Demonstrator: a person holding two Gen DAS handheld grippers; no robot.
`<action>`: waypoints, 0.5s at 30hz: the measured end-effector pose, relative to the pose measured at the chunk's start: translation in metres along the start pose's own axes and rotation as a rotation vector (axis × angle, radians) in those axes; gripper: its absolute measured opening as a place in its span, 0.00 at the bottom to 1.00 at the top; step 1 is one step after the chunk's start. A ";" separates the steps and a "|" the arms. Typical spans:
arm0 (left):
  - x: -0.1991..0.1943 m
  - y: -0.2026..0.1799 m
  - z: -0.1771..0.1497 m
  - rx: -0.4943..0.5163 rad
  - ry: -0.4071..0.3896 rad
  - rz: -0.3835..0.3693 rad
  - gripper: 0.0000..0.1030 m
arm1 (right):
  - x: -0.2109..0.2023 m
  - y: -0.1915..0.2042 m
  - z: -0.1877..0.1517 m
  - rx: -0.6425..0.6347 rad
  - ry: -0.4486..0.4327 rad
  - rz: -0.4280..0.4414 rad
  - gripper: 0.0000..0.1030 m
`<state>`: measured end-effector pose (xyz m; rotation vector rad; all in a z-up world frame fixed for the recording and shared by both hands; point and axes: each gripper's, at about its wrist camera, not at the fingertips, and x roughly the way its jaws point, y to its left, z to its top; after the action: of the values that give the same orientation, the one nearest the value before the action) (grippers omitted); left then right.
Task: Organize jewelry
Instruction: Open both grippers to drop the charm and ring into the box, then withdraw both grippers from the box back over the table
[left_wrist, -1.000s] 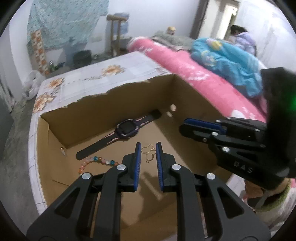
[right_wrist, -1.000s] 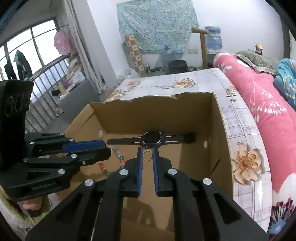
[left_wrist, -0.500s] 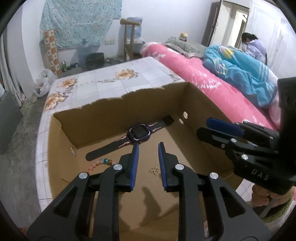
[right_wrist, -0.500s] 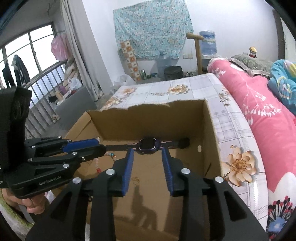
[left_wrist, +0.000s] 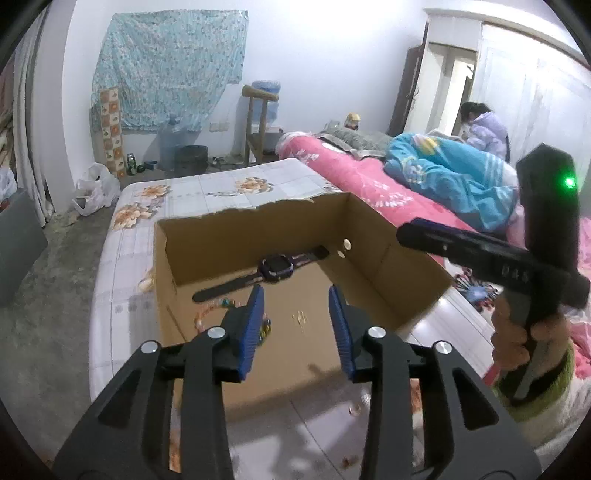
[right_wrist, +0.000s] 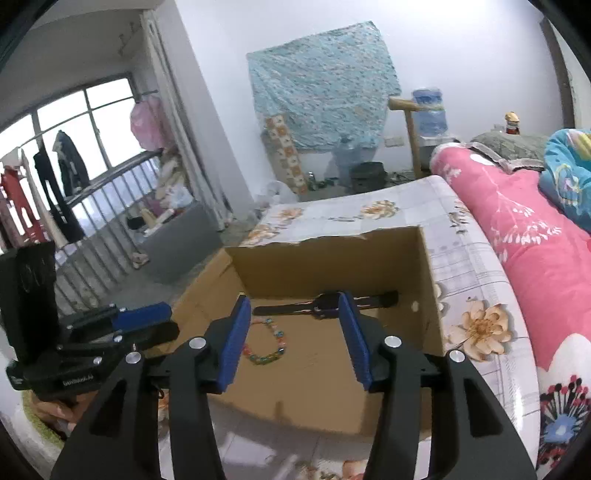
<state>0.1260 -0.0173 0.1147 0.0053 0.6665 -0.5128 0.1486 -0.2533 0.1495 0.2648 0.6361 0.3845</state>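
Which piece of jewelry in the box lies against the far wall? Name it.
The dark-strapped watch. It lies stretched out along the foot of the cardboard box's far wall, while the beaded bracelet and the small gold chain lie nearer on the floor.

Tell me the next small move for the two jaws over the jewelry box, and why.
Probably lift both clear of the cardboard box and look for another piece. The left gripper and right gripper have just been opening their jaws, with nothing between them. The gold necklace, beaded bracelet and watch already lie on the box floor.
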 end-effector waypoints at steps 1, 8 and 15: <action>-0.006 0.000 -0.006 0.000 -0.006 -0.007 0.37 | -0.004 0.002 -0.002 -0.006 -0.005 0.010 0.49; -0.032 0.002 -0.051 -0.027 -0.017 -0.104 0.41 | -0.028 0.018 -0.029 -0.071 -0.007 0.051 0.49; -0.025 -0.002 -0.088 -0.085 0.029 -0.163 0.42 | -0.042 0.017 -0.061 -0.087 0.053 0.037 0.49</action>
<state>0.0566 0.0065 0.0598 -0.1227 0.7206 -0.6412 0.0750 -0.2485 0.1300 0.1840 0.6657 0.4553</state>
